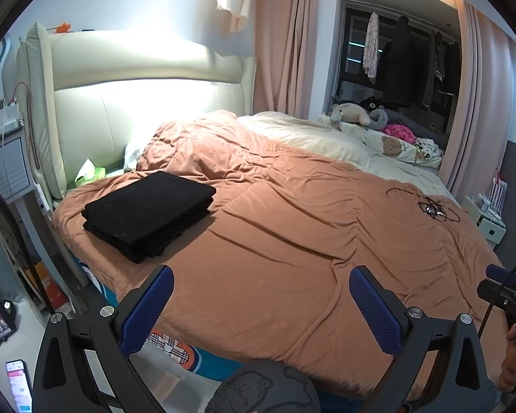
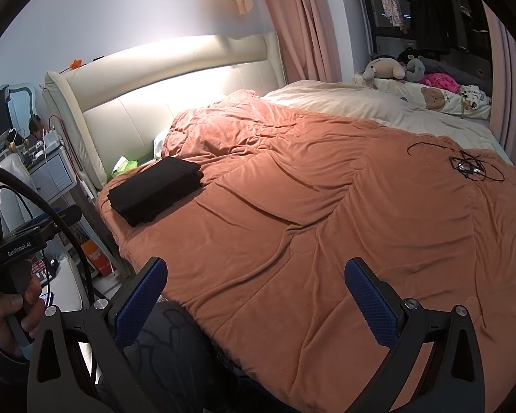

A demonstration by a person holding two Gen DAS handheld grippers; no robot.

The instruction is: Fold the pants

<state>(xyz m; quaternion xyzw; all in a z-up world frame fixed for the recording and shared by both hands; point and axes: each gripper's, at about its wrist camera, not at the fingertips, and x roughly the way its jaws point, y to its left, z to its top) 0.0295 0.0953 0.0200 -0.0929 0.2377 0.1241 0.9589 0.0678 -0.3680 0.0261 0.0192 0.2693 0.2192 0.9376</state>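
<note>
Inspection of my 2 tongs and the work area.

My left tongs (image 1: 261, 304) are spread wide, blue pads apart, nothing between them. They hang above the near edge of the bed, over the orange blanket (image 1: 292, 227). My right tongs (image 2: 256, 296) are likewise spread wide and hold nothing, also above the near part of the blanket.

The pants (image 1: 148, 213) are black and lie folded into a compact rectangular stack on the blanket, toward the headboard end of the bed and near its left edge. They sit well apart from both tongs. In the right wrist view the same stack (image 2: 154, 189) shows several layers at its near edge.

The cream headboard (image 1: 137, 96) stands behind the pants. A green tissue pack (image 1: 91, 173) lies between the headboard and the pants, near but not touching the stack. A tangle of black cable (image 1: 430, 206) lies on the blanket at the far right, well apart from the pants. A cream cover (image 1: 309, 137) lies beyond the blanket, with soft toys (image 1: 351, 113) at the far side.

My left hand (image 2: 15, 313) grips its handle at the lower left of the right wrist view.
</note>
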